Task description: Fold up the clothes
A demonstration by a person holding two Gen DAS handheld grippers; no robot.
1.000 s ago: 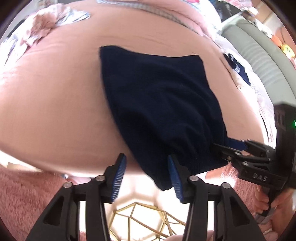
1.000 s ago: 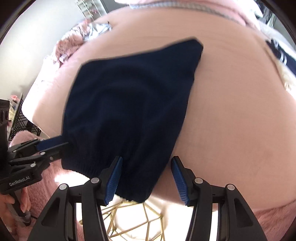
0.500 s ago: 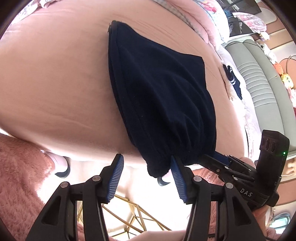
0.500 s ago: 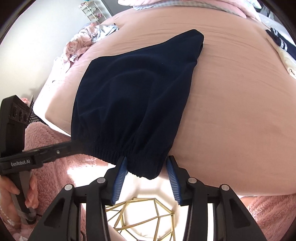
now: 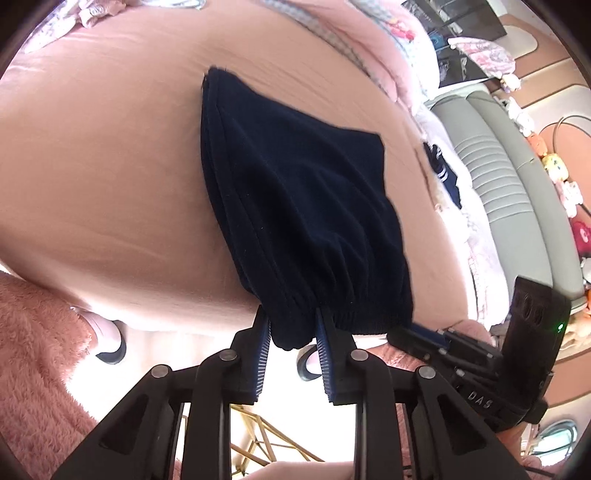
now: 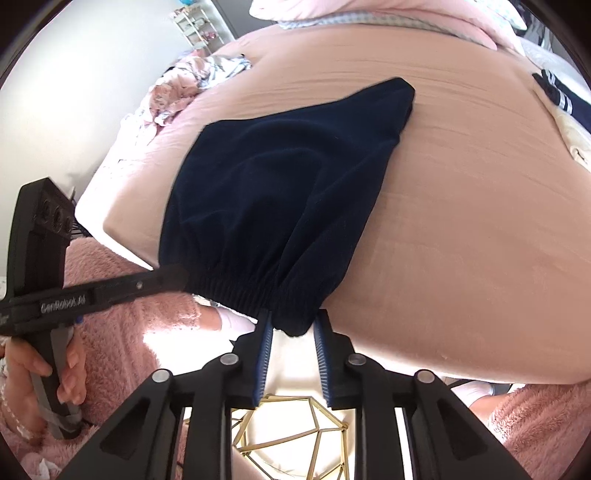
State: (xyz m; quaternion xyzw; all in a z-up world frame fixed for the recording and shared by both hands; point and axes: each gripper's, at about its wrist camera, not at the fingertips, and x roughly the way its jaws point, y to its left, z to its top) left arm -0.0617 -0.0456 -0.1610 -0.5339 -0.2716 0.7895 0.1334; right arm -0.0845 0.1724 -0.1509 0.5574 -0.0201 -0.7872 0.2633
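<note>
A navy garment (image 5: pixel 295 206) with a gathered elastic waistband lies on the pink bed (image 5: pixel 110 177), its waistband hanging over the near edge. My left gripper (image 5: pixel 291 328) is closing, with the waistband's left corner bunched between its blue pads, which press on the cloth. The right gripper (image 6: pixel 293 325) is also closing, pads touching the waistband's right corner (image 6: pixel 291 321). Each view shows the other gripper at the opposite end of the waistband: the right gripper (image 5: pixel 417 330) and the left gripper (image 6: pixel 177 275). The navy garment (image 6: pixel 280 177) lies partly rumpled.
Crumpled floral clothes (image 6: pixel 192 85) sit at the bed's far left. A navy striped garment (image 5: pixel 439 170) lies at the right, by a grey sofa (image 5: pixel 509 177). Pillows (image 6: pixel 369 14) line the far edge. A gold wire frame (image 6: pixel 295 424) stands below the grippers.
Both pairs of jaws have narrowed from wide apart onto the waistband corners. The waistband now hangs bunched between each pair of pads, and both views have tilted a little.
</note>
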